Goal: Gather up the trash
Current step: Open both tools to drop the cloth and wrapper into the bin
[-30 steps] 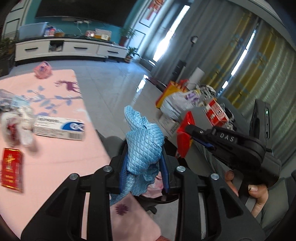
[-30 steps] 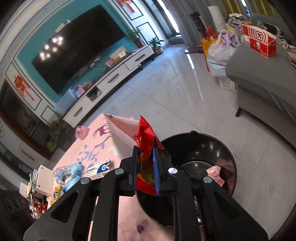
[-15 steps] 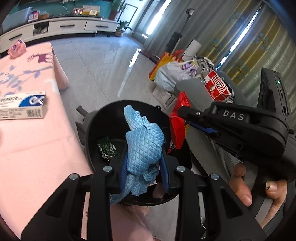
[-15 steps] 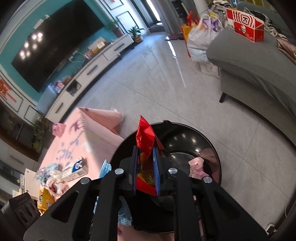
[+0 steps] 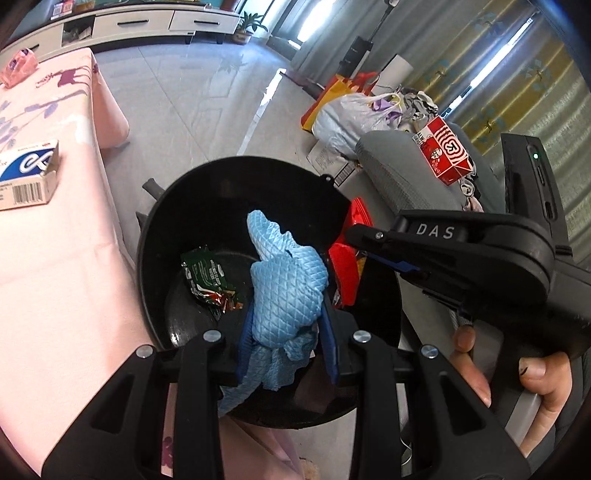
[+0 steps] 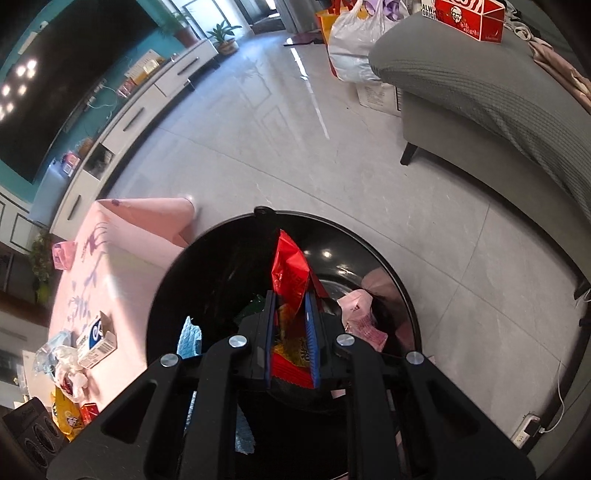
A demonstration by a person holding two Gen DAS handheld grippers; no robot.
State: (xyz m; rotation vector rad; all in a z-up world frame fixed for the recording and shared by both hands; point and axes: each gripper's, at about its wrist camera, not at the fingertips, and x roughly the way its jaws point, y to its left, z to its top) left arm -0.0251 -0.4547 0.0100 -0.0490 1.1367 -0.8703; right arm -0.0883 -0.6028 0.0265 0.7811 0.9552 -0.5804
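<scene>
While both grippers point down over the black bin (image 5: pixel 236 177), the left gripper (image 5: pixel 286 325) is clamped on a crumpled blue cloth (image 5: pixel 284 288), jaws only partly closed around its bulk. Right gripper (image 6: pixel 290 332) is pinched nearly shut on a red snack wrapper (image 6: pixel 290 273), which sticks up above the bin's mouth. Inside the bin lie a green wrapper (image 5: pixel 207 277) and a pink wrapper (image 6: pixel 360 317). Left of the bin, a pink-clothed table (image 5: pixel 44 258) holds a white-and-blue box (image 5: pixel 26 177). Grey sofa (image 6: pixel 498 96) sits far right with a red carton (image 6: pixel 469 14) on it.
</scene>
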